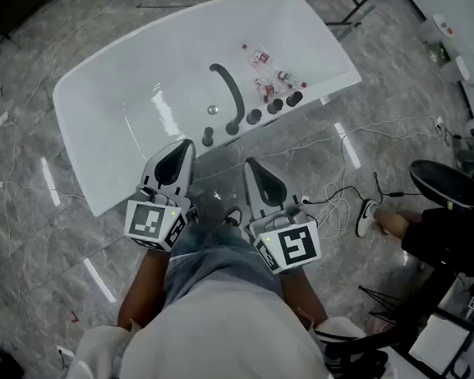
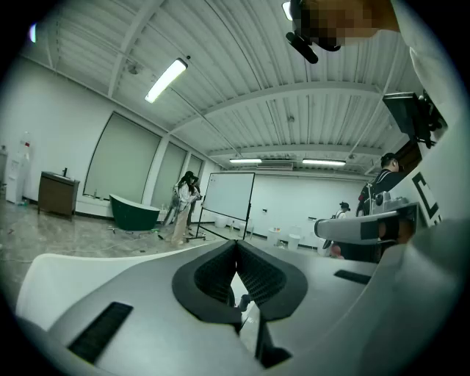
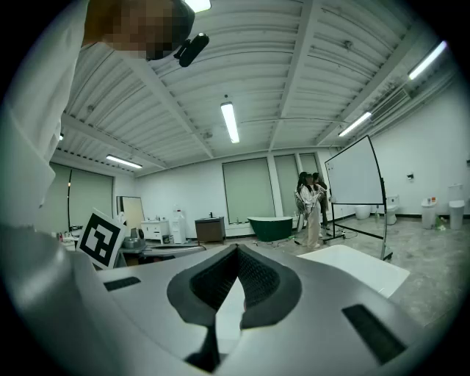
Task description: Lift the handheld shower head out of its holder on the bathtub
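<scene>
- The white bathtub (image 1: 102, 123) stands slantwise on the grey marbled floor (image 1: 50, 251), ahead of the person; its near rim is just beyond both gripper tips
- The handheld shower head (image 1: 229, 91), dark and curved, sits at the tub's near rim with its lower end among a row of dark fittings (image 1: 275, 107); it arches over the basin near the drain (image 1: 213, 109); neither gripper touches it
- Small bottles (image 1: 267, 76) lie in a cluster in the tub, beside the fittings
- The left gripper (image 1: 185, 144) (image 2: 236, 244) points roughly level towards the tub; its jaws are pressed together at the tips with nothing between them
- The right gripper (image 1: 250, 163) (image 3: 236, 250) is just beside the left, apart from it; its jaws also meet at the tips and hold nothing
- Black cables (image 1: 360, 191) trail over the floor to the right of the tub
- In both gripper views a dark green bathtub (image 2: 134, 211) (image 3: 273, 226) and a whiteboard (image 2: 228, 194) (image 3: 356, 176) stand far across the hall
</scene>
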The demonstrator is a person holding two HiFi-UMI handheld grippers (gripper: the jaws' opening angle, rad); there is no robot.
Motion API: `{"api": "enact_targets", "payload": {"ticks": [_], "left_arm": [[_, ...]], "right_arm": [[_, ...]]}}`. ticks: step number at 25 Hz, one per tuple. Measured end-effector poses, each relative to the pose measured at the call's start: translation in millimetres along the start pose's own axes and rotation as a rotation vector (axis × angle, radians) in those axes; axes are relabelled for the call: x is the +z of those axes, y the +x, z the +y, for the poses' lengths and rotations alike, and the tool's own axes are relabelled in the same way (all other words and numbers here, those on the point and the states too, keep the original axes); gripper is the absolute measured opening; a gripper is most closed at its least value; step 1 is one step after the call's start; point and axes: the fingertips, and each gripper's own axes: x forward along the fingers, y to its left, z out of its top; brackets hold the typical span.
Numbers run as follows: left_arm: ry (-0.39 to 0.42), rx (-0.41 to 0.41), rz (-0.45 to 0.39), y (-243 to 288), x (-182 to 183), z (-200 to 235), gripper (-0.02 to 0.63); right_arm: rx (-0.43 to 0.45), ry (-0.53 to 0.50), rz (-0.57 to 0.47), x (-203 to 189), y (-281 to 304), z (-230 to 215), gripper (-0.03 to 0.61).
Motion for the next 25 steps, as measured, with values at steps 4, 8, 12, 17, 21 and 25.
{"api": "enact_targets", "payload": {"ticks": [4,8,12,17,21,25], "left_arm": [[-0.003,-0.001,-0.005,4,-18,-7,0.018],[-0.042,-0.024,0.064,9,-66,-10,0.018],[-0.009,0.038,0.078,38,-132,18,0.020],[0.017,0.183,0.151,104,-298,75,0.036],[-0.033,0.329,0.221,171,-446,117,0.217],[-0.072,0.465,0.298,242,-568,156,0.283]], "right_arm": [[0.004,-0.002,-0.003,-10,4,-5,0.015],[0.009,-0.015,0.022,-33,11,-3,0.015],[0.015,-0.019,-0.003,-69,40,-17,0.017],[-0.027,0.004,-0.045,-154,82,-58,0.017],[-0.027,0.052,-0.007,-254,104,-97,0.017],[-0.020,0.081,0.053,-340,121,-143,0.017]]}}
